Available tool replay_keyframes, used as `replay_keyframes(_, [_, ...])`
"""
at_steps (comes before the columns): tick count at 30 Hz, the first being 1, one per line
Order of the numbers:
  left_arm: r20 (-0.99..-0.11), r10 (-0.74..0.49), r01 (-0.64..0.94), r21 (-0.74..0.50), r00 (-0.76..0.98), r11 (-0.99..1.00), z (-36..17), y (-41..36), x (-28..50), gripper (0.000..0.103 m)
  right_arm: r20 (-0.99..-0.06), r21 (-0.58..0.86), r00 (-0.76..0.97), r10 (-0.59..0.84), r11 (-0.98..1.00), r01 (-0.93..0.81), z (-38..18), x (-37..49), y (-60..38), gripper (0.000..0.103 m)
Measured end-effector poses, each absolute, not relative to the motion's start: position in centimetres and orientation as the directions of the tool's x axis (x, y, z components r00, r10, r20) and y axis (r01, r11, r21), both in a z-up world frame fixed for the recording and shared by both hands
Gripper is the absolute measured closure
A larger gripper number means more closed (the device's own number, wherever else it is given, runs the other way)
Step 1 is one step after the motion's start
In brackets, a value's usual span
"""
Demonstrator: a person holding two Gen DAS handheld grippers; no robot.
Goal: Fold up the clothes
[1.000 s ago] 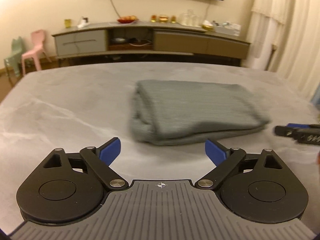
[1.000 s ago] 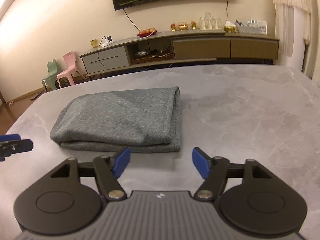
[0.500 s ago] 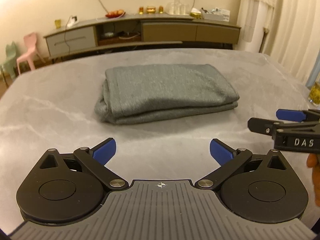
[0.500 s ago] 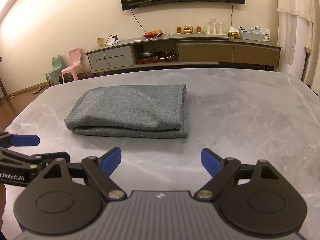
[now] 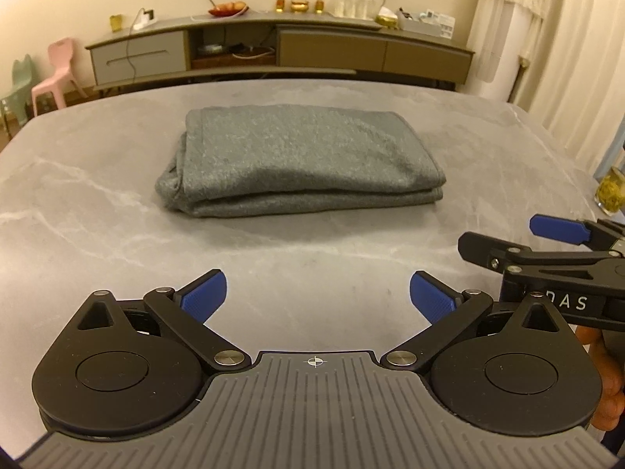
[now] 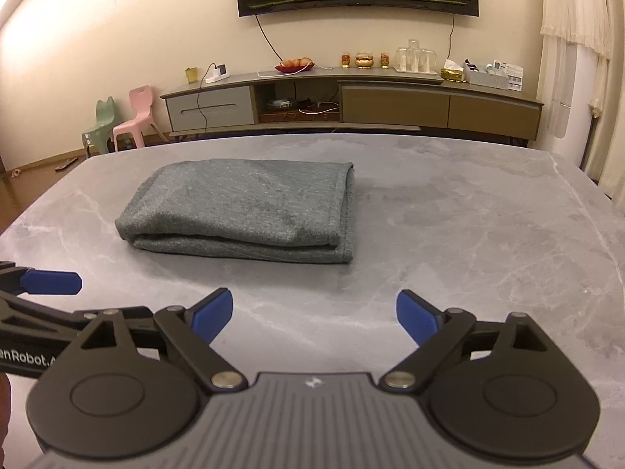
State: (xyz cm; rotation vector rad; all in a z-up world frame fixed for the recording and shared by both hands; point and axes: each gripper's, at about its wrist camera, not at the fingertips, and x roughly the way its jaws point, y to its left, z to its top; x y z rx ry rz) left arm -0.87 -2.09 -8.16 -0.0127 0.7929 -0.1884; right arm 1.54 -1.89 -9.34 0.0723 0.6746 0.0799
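On the grey table (image 5: 97, 211) the folded cloth (image 5: 300, 160) is lying finished, while the left gripper (image 5: 318, 297) is standing spread and empty, the right gripper (image 6: 314, 314) is opening empty, and next probably only a tidy-up is needed.

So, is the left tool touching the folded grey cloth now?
Apart. The left wrist view shows bare marble table between the left tool and the folded grey cloth; nothing sits between its blue pads.
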Motion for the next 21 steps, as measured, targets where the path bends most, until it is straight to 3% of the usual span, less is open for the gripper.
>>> replay_keyframes(21, [-0.709,-0.143,0.154,-0.049,0.69,0.987,-8.8,-2.5,-2.0,0.011,-0.633,0.067,0.768,0.092,0.996,-0.064,-9.8,1.5,-2.4,0.008])
